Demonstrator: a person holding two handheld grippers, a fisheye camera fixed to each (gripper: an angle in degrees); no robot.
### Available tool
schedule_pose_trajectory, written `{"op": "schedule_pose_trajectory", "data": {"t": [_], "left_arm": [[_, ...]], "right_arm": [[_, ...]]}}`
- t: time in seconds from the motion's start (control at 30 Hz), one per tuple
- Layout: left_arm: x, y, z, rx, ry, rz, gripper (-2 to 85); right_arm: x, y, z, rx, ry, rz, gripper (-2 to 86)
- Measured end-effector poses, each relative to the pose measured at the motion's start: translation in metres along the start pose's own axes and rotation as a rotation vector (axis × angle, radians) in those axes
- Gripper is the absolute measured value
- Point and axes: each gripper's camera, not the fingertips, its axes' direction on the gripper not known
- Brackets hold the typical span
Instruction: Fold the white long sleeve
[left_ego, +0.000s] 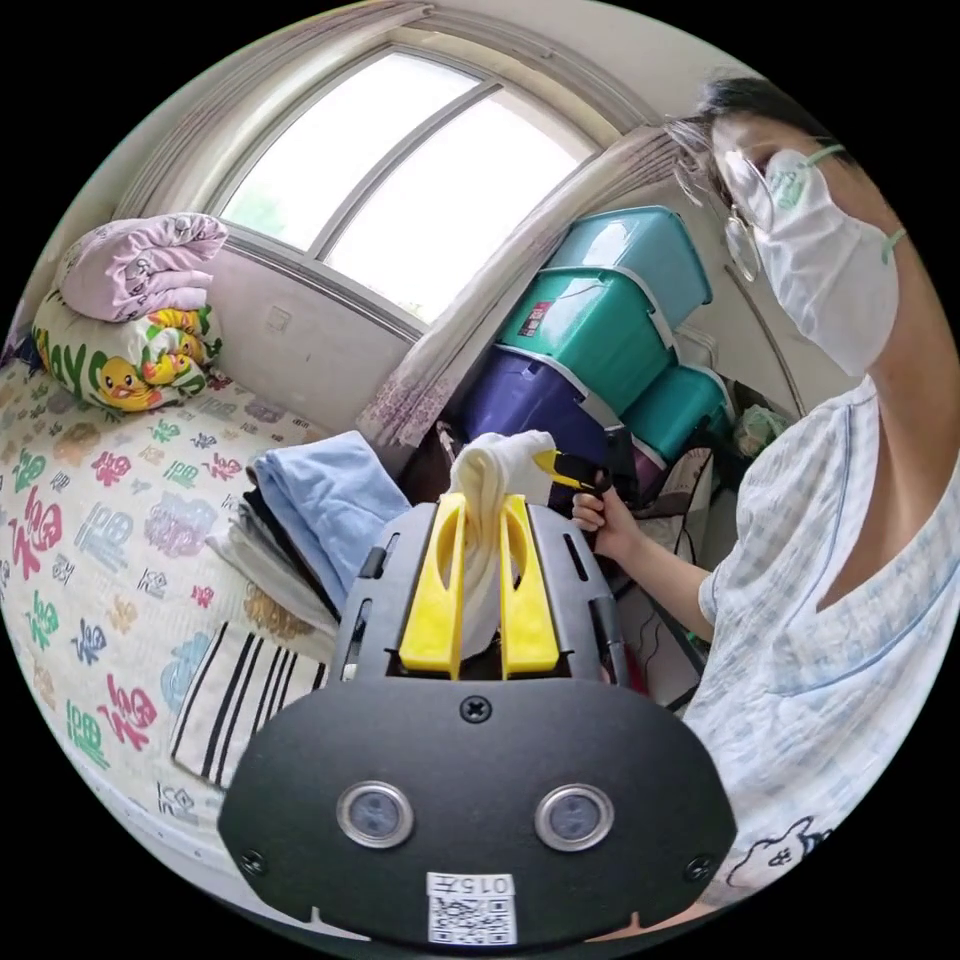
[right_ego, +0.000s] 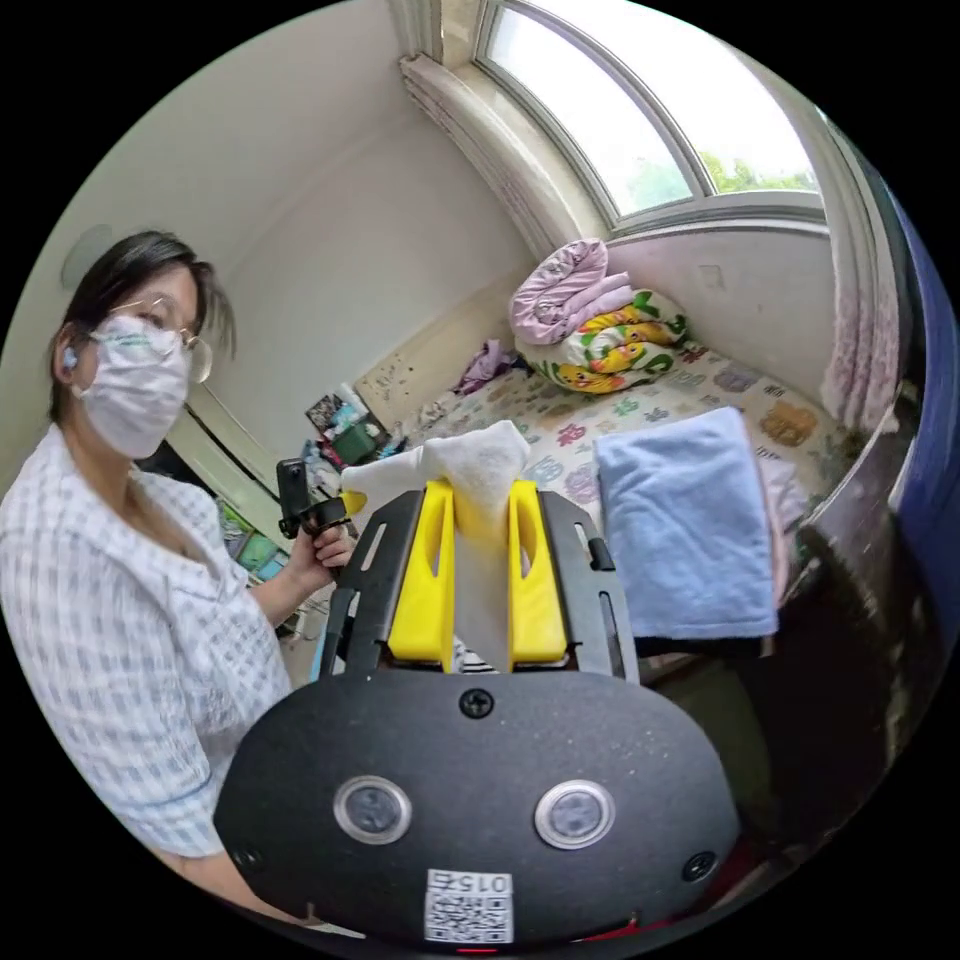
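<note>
Between 2 grippers (left_ego: 478, 520) (right_ego: 478, 510): 1 white sleeve (left_ego: 495, 470).

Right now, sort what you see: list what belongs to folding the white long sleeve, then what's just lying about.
In the job:
white long sleeve
left gripper
right gripper

Lying about:
folded blue towel
striped cloth
rolled quilts
storage bins

Right claw (right_ego: 478, 515) clamping white long sleeve (right_ego: 480, 465), blue towel (right_ego: 680, 520) beside

My left gripper (left_ego: 480, 520) and right gripper (right_ego: 479, 505) are raised, each clamped on white cloth (left_ego: 497, 470).
</note>
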Motion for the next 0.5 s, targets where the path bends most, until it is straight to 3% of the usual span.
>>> {"op": "schedule_pose_trajectory", "data": {"t": [0.1, 0.2, 0.3, 0.33, 0.37, 0.5], "left_arm": [[-0.069, -0.046, 0.069, 0.036, -0.009, -0.056, 5.6], [-0.161, -0.087, 0.147, 0.022, -0.172, -0.198, 5.8], [-0.245, -0.102, 0.217, -0.164, -0.405, -0.353, 5.1], [-0.264, -0.098, 0.223, -0.17, -0.454, -0.421, 3.9], [-0.271, -0.092, 0.216, -0.106, -0.422, -0.423, 2.8], [-0.263, -0.043, 0.168, -0.035, -0.387, -0.327, 1.5]], "right_arm": [[0.053, -0.078, 0.015, -0.091, 0.171, -0.007, 8.9], [0.127, -0.145, 0.07, -0.165, 0.366, 0.034, 9.7], [0.219, -0.177, 0.139, -0.297, 0.464, 0.246, 9.5], [0.247, -0.18, 0.152, -0.327, 0.51, 0.401, 9.2], [0.253, -0.179, 0.148, -0.231, 0.444, 0.454, 9.1], [0.211, -0.157, 0.126, -0.126, 0.393, 0.191, 6.4]]}}
